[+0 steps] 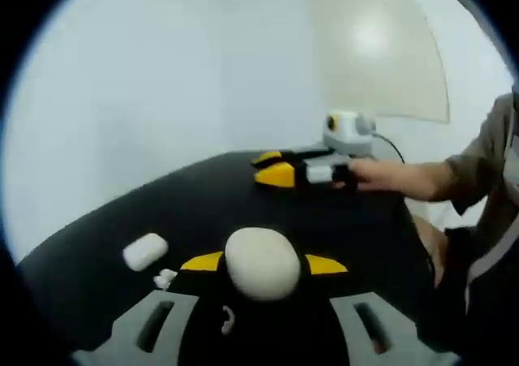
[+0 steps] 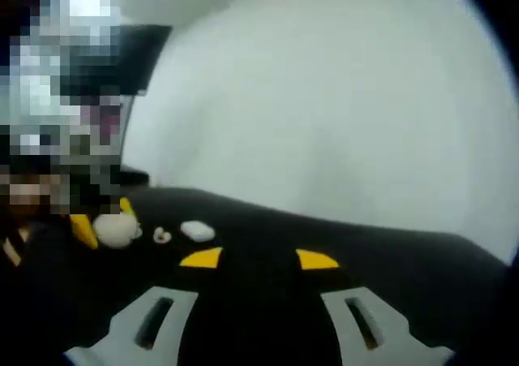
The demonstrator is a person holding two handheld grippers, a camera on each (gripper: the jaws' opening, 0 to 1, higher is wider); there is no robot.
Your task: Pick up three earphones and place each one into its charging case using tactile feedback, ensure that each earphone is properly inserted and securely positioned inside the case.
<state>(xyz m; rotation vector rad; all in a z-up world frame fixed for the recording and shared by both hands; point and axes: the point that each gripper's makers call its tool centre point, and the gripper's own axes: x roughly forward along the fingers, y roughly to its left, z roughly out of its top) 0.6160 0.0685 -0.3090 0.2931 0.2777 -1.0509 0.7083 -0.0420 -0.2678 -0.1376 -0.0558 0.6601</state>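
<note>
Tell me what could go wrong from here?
1. The left gripper holds the cream case between its yellow fingers; rounded, it might slip.
2. A loose earphone lies beside those fingers and could be knocked away.
3. The right gripper is open and far from the earphones, so reaching may jostle the white case.

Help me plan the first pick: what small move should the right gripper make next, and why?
Probably ease the right gripper toward the loose earphone. Its jaws stand open with nothing between them, while the left gripper is closed on an oval case.
</note>
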